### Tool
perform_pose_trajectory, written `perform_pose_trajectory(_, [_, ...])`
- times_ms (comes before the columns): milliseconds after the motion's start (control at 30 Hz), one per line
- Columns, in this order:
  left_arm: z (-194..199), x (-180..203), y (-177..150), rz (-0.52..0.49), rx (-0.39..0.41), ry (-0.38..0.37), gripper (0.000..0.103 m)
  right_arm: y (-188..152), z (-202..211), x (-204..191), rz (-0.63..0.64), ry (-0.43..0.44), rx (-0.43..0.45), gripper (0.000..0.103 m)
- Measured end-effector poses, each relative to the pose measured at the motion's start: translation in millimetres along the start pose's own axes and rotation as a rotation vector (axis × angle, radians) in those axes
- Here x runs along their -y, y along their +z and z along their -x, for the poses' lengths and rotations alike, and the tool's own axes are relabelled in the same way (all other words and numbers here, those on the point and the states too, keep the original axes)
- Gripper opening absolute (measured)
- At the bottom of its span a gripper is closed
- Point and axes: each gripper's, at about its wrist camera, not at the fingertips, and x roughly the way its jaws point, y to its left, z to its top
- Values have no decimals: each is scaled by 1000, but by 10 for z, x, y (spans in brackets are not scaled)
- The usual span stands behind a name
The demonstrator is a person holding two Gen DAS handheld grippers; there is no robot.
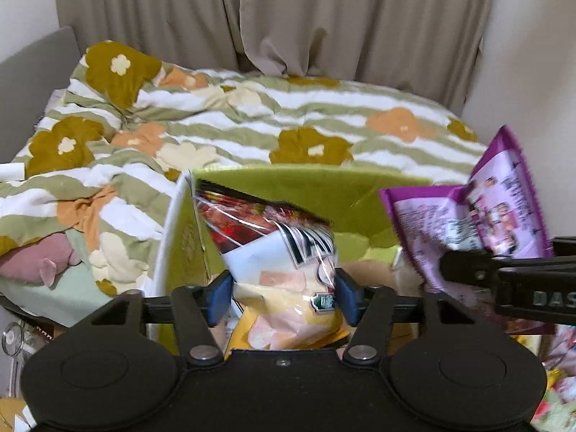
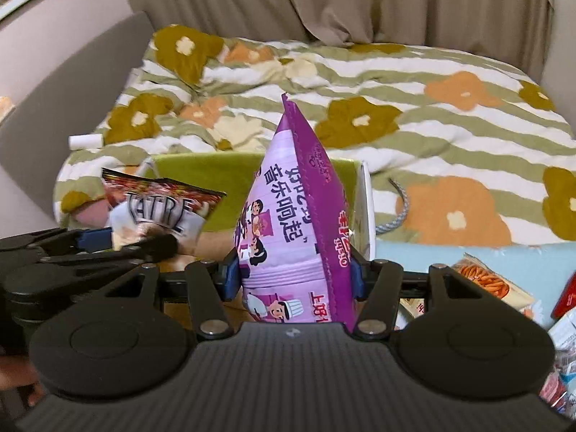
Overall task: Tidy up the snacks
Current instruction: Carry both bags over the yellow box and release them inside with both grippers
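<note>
Bedroom: beige curtains [image 1: 273, 18] behind a bed under a striped floral duvet [image 1: 252, 118]. A pink pillow [image 1: 39, 259] lies at the bed's left edge. In front of the bed stands an open box with a lime-green lining [image 1: 309, 187] and white outer walls.

Left gripper [image 1: 284, 293] – a chip bag [image 1: 280, 252], red and black on top, yellow below, stands between its blue pads. The right pad meets the bag; at the left pad I cannot tell whether it touches. The bag's top sits over the box's left inner corner.

Right gripper [image 2: 293, 277] – jaws clamped on a purple snack bag [image 2: 288, 216], held upright over the box's right side. Just right of it, loose snack packets [image 2: 486, 284] lie on a pale blue surface.
</note>
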Motion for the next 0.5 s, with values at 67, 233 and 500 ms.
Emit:
perform_pose_trajectory(67, [-53,-35,-35,2,-8,12,97,-12,-43,-22,-9,-13,-6,70])
perform_pose_trajectory(233, [133,-117,-97,10,13,20,100,-32,-45,-55,-10,-39,-15,71])
perform_pose_trajectory(500, [496,-106,-212,39,53,60,101,13,-98,-70,-7,20,-18,72])
